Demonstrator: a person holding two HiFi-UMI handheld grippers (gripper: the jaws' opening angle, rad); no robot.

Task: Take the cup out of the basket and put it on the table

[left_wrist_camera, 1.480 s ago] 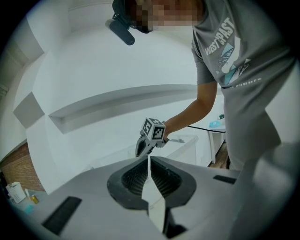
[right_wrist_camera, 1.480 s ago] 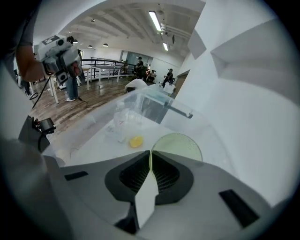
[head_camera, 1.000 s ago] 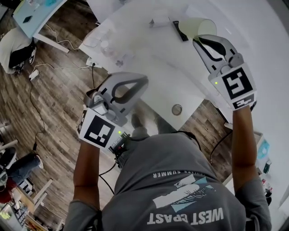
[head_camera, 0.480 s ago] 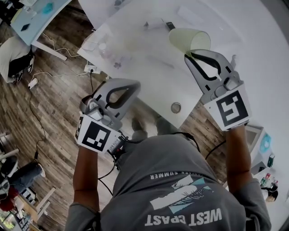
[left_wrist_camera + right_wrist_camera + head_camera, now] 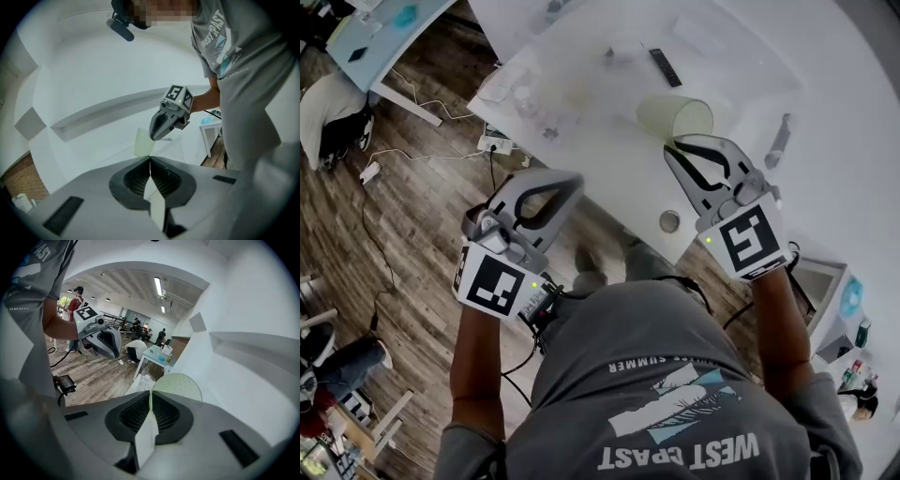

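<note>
Pinching dimpled pale-green cup [image 5: 673,116] wall: right gripper [image 5: 671,143] | left gripper [image 5: 576,178] closed, empty | glossy white table [image 5: 609,141]

Left hand-held gripper [image 5: 577,179], right [image 5: 668,143] seemingly closed

Your grey T-shirt [image 5: 656,366], chest print, head view:
- "WEST" in large white capitals, then a word beginning "C" and ending "AST", middle letters unclear
- "SUMMER" in small capitals; the words beside it are too small to read

Left gripper view, same print: "PAST" legible
</note>
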